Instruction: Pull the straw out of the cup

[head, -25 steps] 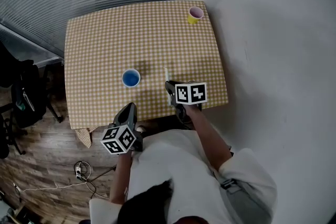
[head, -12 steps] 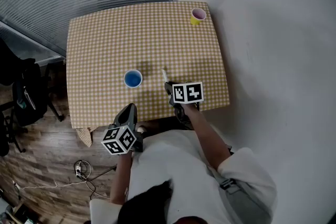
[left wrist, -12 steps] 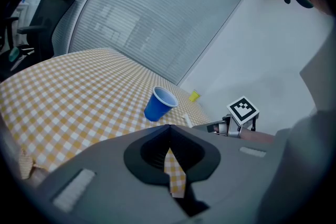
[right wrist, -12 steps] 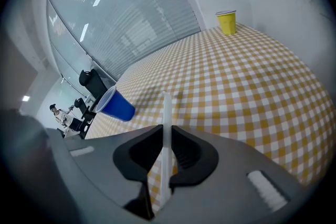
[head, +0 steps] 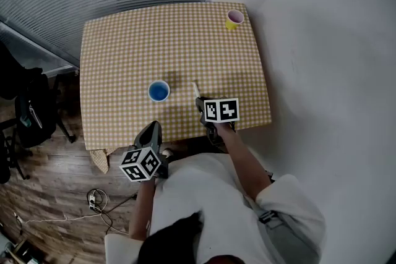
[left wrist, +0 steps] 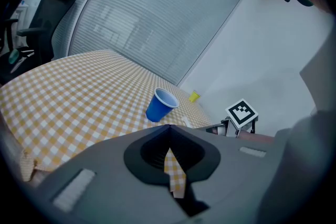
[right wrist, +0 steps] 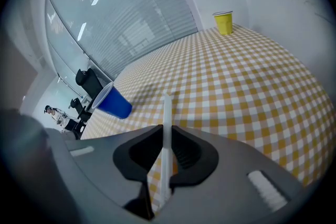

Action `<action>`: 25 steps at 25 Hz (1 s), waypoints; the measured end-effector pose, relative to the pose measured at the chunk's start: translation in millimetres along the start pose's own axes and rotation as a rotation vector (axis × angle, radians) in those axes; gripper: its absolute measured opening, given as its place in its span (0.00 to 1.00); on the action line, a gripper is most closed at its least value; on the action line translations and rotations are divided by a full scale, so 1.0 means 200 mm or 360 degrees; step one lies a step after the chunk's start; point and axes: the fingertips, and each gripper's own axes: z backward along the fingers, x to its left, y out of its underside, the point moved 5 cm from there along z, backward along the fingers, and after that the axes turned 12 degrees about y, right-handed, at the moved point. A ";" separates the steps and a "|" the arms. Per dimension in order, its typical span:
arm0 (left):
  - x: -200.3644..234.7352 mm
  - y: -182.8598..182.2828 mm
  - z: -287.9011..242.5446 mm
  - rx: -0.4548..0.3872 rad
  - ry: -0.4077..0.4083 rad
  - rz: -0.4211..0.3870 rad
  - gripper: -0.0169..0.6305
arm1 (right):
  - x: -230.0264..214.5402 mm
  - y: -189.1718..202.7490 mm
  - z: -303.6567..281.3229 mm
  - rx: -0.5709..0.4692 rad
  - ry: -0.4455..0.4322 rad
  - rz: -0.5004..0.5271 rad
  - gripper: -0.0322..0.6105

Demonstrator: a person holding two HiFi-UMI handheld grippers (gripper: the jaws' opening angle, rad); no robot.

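Straw [right wrist: 167, 105], thin and white, is pinched between the closed jaws of the right gripper [right wrist: 167, 134], with its far end sticking out past the tips. It is clear of the blue cup [right wrist: 113, 103], which stands upright on the checked table [head: 124, 46] to the gripper's left, near the straw but apart from it. No straw shows inside the cup. In the head view the right gripper hangs over the near part of the table and points down at the cloth. The left gripper [left wrist: 169, 131] sits at the table's near edge with its jaws together on nothing; only tablecloth shows through the slot behind the tips. A yellow cup [head: 232, 18] stands at the far right corner, well apart from everything else.

The pull itself looks done, since the straw is outside the cup. The next move probably calls for lowering the straw onto the cloth, away from the cup, then parting the jaws to let it go.
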 end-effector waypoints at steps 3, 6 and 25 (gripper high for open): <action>0.00 0.00 0.00 -0.0004 0.0004 -0.0010 0.05 | -0.01 0.00 0.00 -0.0017 -0.0001 0.0000 0.15; 0.00 0.00 0.01 -0.0008 0.0005 -0.0014 0.05 | 0.00 0.01 0.00 -0.0030 -0.0019 -0.0007 0.16; -0.03 -0.02 0.02 -0.0014 0.0073 -0.0064 0.05 | 0.02 -0.01 0.16 -0.0224 -0.0052 -0.0037 0.25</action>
